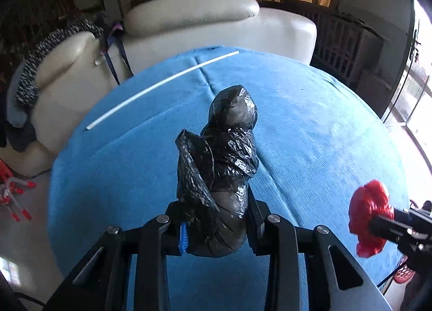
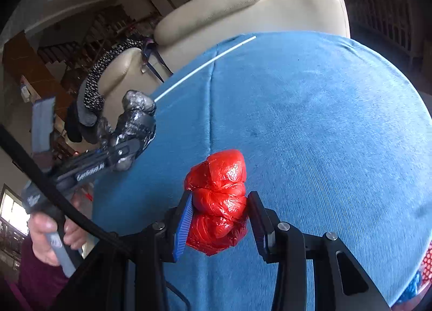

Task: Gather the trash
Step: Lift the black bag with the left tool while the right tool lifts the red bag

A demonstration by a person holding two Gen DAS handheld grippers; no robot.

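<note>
On the far left a cream leather armchair (image 1: 189, 27) stands behind the table, with a black and white knitted cloth (image 1: 40, 60) lying over its arm. The table wears a blue cloth (image 1: 324, 122). A long thin white stick (image 1: 162, 87) lies on the blue cloth near the far left edge. In the middle of the left wrist view, the left gripper (image 1: 216, 219) has its jaws pinching a crumpled black plastic bag (image 1: 224, 154), and the bag pokes out past the fingertips above the cloth. From the right wrist view you can see the person's hand (image 2: 51, 238) holding the handle of that gripper, with a dark red sleeve (image 2: 37, 284) below it. Further right, the right gripper (image 2: 218, 219) has its jaws pinching a scrunched red plastic bag (image 2: 218, 197), which bulges out between the blue pad and the black one, up over the blue cloth. At the far right edge a bit of red mesh basket (image 1: 403, 274) peeks out beside the table.
</note>
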